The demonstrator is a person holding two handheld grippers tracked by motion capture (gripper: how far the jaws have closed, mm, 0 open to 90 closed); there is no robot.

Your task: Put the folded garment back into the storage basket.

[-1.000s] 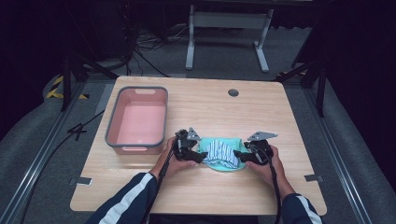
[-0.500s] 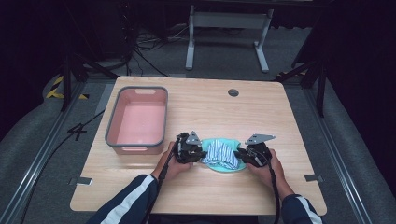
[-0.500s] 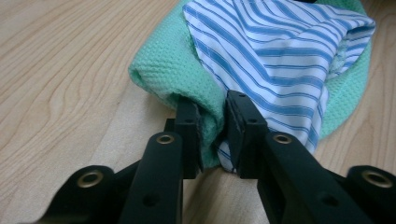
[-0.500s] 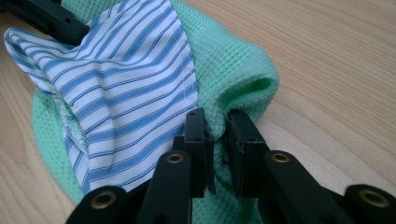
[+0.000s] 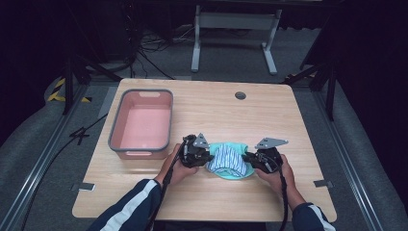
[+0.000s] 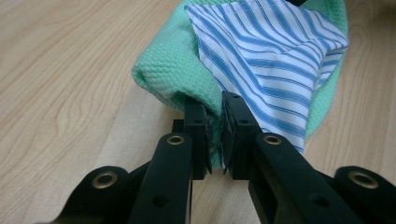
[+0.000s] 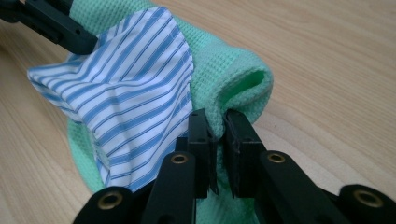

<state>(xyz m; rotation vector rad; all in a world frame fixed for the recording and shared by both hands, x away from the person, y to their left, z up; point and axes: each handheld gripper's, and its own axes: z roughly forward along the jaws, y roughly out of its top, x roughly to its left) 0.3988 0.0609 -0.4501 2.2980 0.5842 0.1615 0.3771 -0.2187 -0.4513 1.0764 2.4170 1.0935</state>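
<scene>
Green cloth point(image 5: 230, 166) with striped cloth point(image 5: 226, 157) on top, lower centre of table point(image 5: 288, 120), long axis left-right. Pink bin point(image 5: 142, 122) upper left, nearer left gripper point(image 5: 206, 156). Left gripper clamped on left fold; right gripper point(image 5: 246, 159) clamped on right fold.

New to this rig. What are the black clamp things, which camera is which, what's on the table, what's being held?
No robot here: a person holds a hand-operated two-jaw gripper in each hand. The high view looks down from above the person's side; the left gripper and right gripper meet at a cloth bundle. The other two pictures come from cameras riding on each gripper, looking along its black jaws.

On the wooden table sit an empty pink bin and a green waffle-weave cloth with a blue-striped white cloth folded on top of it.

Each gripper's jaws are closed on a folded edge of the green cloth, one at each end.
</scene>
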